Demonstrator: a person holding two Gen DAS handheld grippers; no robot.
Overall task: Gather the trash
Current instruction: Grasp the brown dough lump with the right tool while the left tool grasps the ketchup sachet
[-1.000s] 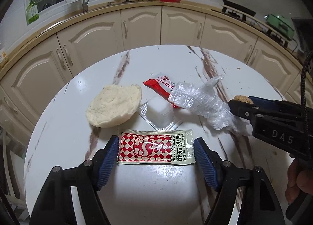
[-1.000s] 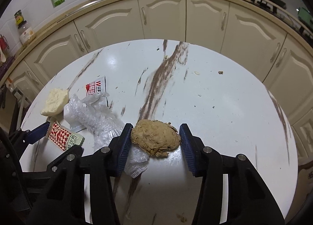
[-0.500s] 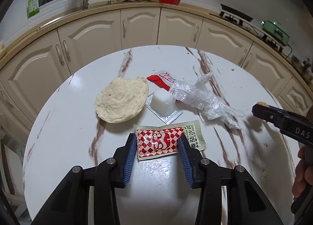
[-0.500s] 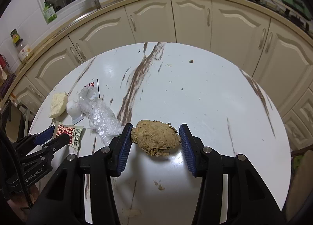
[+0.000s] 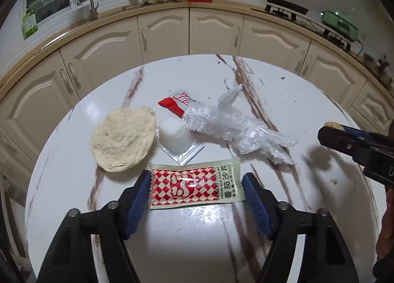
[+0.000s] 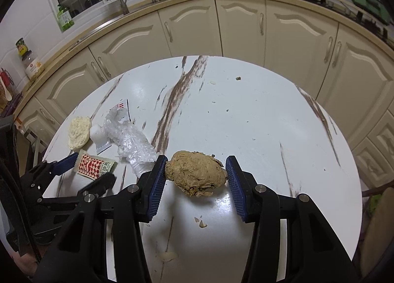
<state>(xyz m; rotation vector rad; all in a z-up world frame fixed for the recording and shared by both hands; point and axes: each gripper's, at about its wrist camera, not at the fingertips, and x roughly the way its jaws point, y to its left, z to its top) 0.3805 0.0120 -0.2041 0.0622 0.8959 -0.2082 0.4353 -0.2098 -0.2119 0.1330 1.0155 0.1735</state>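
Bun (image 5: 123, 139): flat pale round at the left of the table (image 5: 216, 238); untouched.
Left gripper (image 5: 197, 182): half a second ago its jaws had narrowed onto the sachet and buckled it. Now they stand wide apart again, one blue pad off each short end, holding nothing.
Sachet (image 5: 194, 189): lies flat on the table between the left pads, so this pick looks undone and needs a fresh close.
Sachet print: red-and-white checks; 番茄沙司 (tomato ketchup) runs along the pale right end; the smaller print is unreadable.
Cup (image 5: 173, 139): small white tub on a peeled foil lid, just right of the bun.
Red packet (image 5: 172, 105): behind the cup, partly under the glove. It carries red lettering, of which only a "W" reads, in the right view.
Glove (image 5: 236, 128): crumpled clear plastic, right of the cup, unmoved.
Right gripper (image 6: 195, 174): jaws part closed on the lump; the width is the same as a second ago, but it has risen clear of the glove.
Lump (image 6: 195, 172): brown food scrap, held above the table, crumbs beneath. It seems ready to carry off.
Bin: none in view.
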